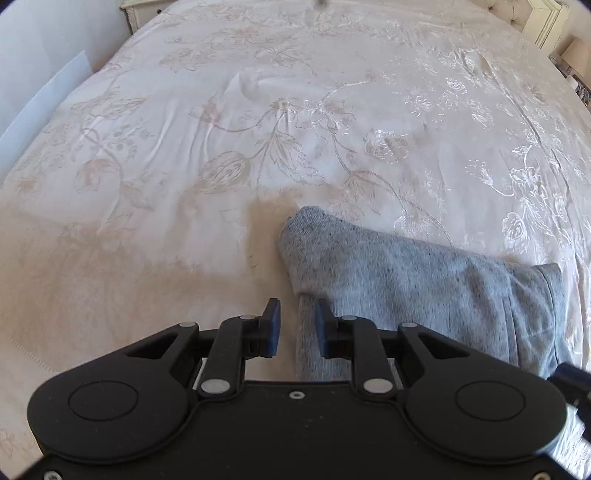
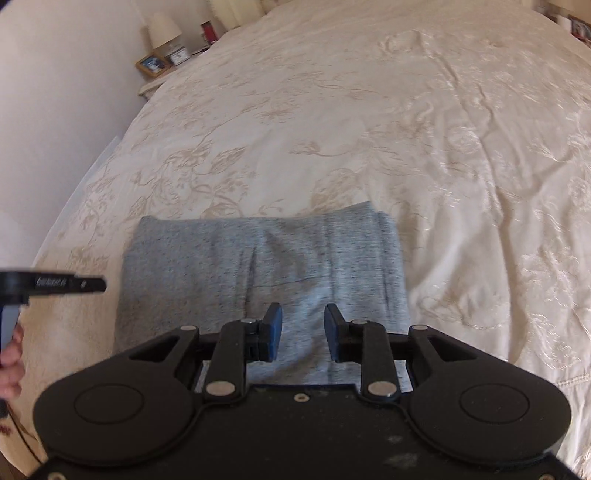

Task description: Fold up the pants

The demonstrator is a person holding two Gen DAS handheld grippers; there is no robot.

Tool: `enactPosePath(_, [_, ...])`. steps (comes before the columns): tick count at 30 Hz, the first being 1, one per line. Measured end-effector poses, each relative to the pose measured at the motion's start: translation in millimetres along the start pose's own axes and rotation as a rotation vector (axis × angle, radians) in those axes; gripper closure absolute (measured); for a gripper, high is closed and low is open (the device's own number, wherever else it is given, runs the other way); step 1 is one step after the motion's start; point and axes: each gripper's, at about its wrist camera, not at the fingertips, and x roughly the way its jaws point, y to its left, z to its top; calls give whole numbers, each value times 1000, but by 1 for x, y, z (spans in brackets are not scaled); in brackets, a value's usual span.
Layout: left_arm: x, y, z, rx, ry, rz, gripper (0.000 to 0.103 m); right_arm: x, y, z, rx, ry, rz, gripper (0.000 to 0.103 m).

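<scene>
Grey heathered pants (image 2: 258,258) lie folded into a thick rectangle on a cream bedspread (image 2: 406,129). In the left wrist view the pants (image 1: 406,280) lie to the right, and my left gripper (image 1: 297,314) is open just above their left edge, holding nothing. In the right wrist view my right gripper (image 2: 303,321) is open and empty, hovering over the near middle of the pants. The left gripper (image 2: 94,284) shows at the left edge of that view, beside the pants. The right gripper's body shows at the right edge of the left wrist view.
The floral embroidered bedspread (image 1: 258,129) spreads out beyond the pants. A nightstand with a lamp (image 2: 164,31), a picture frame (image 2: 151,63) and small items stands at the far left of the bed. A white wall (image 2: 55,110) runs along the left side.
</scene>
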Motion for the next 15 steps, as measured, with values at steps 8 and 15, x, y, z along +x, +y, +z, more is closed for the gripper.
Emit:
enactPosePath(8, [64, 17, 41, -119, 178, -160, 66, 39, 67, -26, -215, 84, 93, 75])
enactPosePath(15, [64, 26, 60, -145, 68, -161, 69, 54, 82, -45, -316, 120, 46, 75])
